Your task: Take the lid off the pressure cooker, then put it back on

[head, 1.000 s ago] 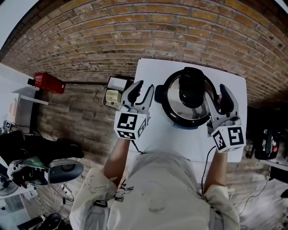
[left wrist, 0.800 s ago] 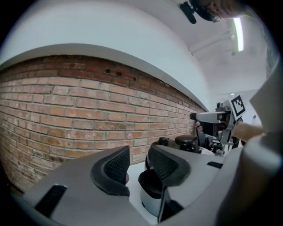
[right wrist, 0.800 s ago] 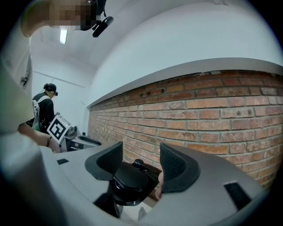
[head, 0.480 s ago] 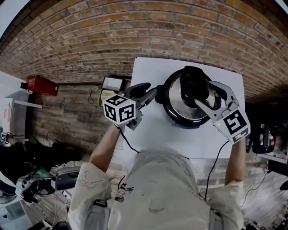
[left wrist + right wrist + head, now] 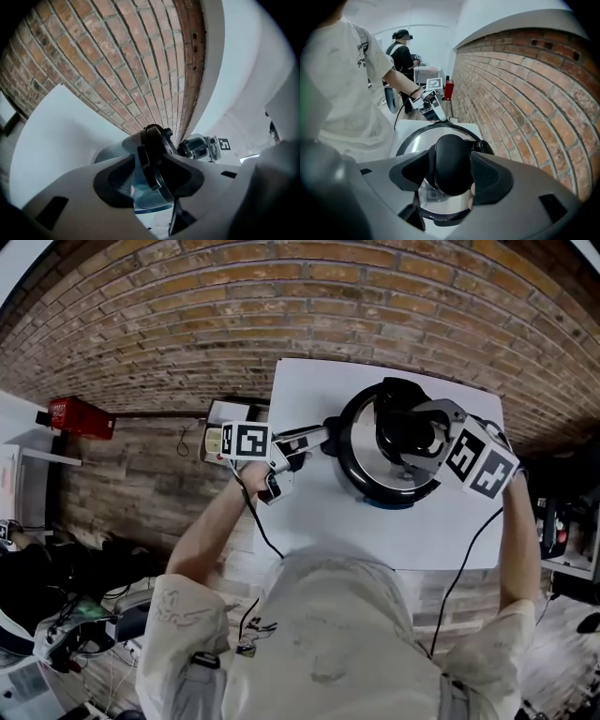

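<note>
Our right gripper (image 5: 451, 179), open, straddles the lid handle (image 5: 403, 432) from above; our left gripper (image 5: 150, 180), jaws just opening, flanks the cooker's rim (image 5: 146, 158).

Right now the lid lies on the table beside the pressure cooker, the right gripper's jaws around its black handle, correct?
No: the head view shows the lid on the pressure cooker, not the table. The jaws of the right gripper are around the black handle.
</note>
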A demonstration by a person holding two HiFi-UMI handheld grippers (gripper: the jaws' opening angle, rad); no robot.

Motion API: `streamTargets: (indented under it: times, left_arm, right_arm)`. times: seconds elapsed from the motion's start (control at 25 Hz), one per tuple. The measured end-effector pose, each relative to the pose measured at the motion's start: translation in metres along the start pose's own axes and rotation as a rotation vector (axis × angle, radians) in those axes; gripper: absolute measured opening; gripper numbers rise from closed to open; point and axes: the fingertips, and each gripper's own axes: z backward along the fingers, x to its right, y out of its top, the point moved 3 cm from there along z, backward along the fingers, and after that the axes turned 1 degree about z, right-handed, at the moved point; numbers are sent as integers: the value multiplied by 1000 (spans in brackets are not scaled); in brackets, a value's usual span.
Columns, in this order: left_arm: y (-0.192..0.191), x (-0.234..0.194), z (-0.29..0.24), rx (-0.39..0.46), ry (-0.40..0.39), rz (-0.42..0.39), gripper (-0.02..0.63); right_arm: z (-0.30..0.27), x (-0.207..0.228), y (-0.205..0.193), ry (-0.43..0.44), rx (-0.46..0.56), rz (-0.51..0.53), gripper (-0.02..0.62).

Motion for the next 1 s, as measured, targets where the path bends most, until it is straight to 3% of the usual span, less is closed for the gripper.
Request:
streamTargets:
  times: [0.4,0.6,1.0]
  left_arm:
    - [-12,-11,-19,-65,-192,245,188]
    - [-13,-11,-22,-65,-239,326,155]
    - [-11,-5,-20,-61,-244,298,127]
  right_arm:
    - [-24,4,-6,189,-232,47,297]
    - [-27,3,-8,225,-243,52,299]
    - [-27,5,-6,241,-253,34,296]
